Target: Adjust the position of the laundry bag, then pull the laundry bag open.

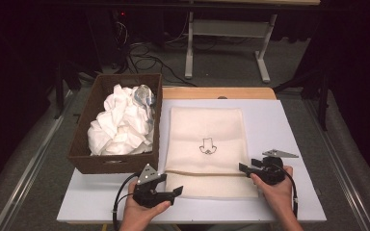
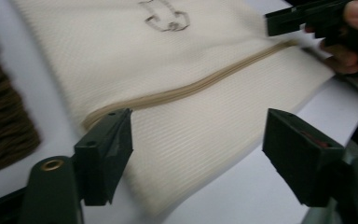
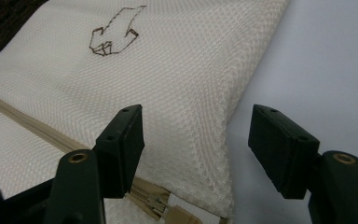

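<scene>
A cream mesh bag (image 1: 204,130) lies flat on the white table (image 1: 289,125), with a small dark emblem (image 1: 208,147) stitched on it. A beige zipper (image 1: 204,173) runs across it near the front edge. My left gripper (image 1: 171,184) hovers at the bag's front left corner, open; in the left gripper view its jaws (image 2: 198,135) straddle the zipper's (image 2: 191,88) left end without touching the bag (image 2: 168,56). My right gripper (image 1: 249,165) stands open at the zipper's right end, its jaws (image 3: 196,135) over the bag's (image 3: 168,70) edge, above the zipper pull (image 3: 182,215).
A brown woven basket (image 1: 84,159) stands left of the bag, holding crumpled white cloth (image 1: 120,122) and a shiny clear item (image 1: 144,94). Bare table lies right of the bag. Cables and a desk frame (image 1: 189,53) are on the floor behind.
</scene>
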Motion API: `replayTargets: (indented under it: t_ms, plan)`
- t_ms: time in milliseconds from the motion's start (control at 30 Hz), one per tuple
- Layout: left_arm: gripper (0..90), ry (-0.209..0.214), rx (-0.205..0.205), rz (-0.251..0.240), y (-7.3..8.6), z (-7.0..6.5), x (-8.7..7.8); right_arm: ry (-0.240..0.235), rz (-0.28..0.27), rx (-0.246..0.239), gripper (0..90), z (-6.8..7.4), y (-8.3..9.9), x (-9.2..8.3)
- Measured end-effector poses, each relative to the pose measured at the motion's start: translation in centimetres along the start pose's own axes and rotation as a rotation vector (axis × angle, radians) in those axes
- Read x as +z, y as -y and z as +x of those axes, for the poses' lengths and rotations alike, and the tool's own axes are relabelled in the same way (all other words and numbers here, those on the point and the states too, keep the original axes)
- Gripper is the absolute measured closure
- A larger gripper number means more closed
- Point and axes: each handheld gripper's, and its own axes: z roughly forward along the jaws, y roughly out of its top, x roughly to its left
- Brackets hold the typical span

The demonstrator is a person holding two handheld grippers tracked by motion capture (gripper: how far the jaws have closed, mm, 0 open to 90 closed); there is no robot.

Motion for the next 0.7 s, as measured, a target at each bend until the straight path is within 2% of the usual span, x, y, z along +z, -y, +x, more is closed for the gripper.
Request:
replayTargets:
  t_ms: [33, 67, 100, 133, 167, 200, 233, 267, 333, 400, 433, 467, 567, 700]
  plan:
    - [20.1, 0.012, 0.011, -0.002, -0.3, -0.4, 0.4, 0.004, 0.005, 0.014, 36.1, 0.0, 0.0, 0.1]
    - [19.8, 0.028, 0.024, 0.002, -0.9, -1.0, 1.2, -0.020, 0.007, 0.031, 39.3, -0.2, 0.1, 0.1]
    - [19.8, 0.038, 0.031, 0.009, -1.3, -1.4, 1.8, -0.020, 0.007, 0.038, 40.1, -0.2, 0.1, 0.1]
    - [19.8, 0.038, 0.031, 0.009, -1.3, -1.4, 1.8, -0.024, 0.007, 0.046, 40.6, -0.3, 0.1, 0.0]
    - [19.9, 0.051, 0.054, 0.019, -1.9, -2.1, 2.9, -0.044, 0.000, 0.058, 41.7, -0.4, 0.1, 0.0]
    - [19.9, 0.060, 0.059, 0.024, -2.3, -2.4, 3.4, -0.052, 0.001, 0.074, 42.7, -0.4, 0.1, 0.0]
    - [19.9, 0.060, 0.059, 0.024, -2.3, -2.4, 3.4, -0.059, 0.001, 0.086, 43.0, -0.5, 0.2, 0.0]
    - [19.9, 0.073, 0.062, 0.037, -2.9, -2.9, 4.5, -0.061, 0.004, 0.093, 43.3, -0.6, 0.2, 0.1]
    - [20.0, 0.084, 0.069, 0.044, -3.2, -3.0, 5.1, -0.062, 0.006, 0.101, 43.8, -0.6, 0.3, 0.2]
    - [20.0, 0.100, 0.074, 0.068, -3.8, -3.4, 6.7, -0.067, 0.005, 0.113, 44.6, -0.6, 0.3, 0.3]
    - [20.1, 0.100, 0.074, 0.068, -3.8, -3.4, 6.7, -0.067, 0.005, 0.113, 44.6, -0.6, 0.3, 0.3]
    - [20.3, 0.111, 0.072, 0.069, -4.2, -3.8, 7.5, -0.070, 0.003, 0.120, 44.6, -0.6, 0.3, 0.3]
    - [21.0, 0.128, 0.074, 0.072, -4.7, -4.4, 8.6, -0.079, 0.010, 0.135, 44.9, -0.6, 0.3, 0.2]
    - [24.6, 0.137, 0.078, 0.089, -5.2, -5.0, 9.9, -0.095, 0.016, 0.159, 50.4, -0.9, 0.4, 0.1]
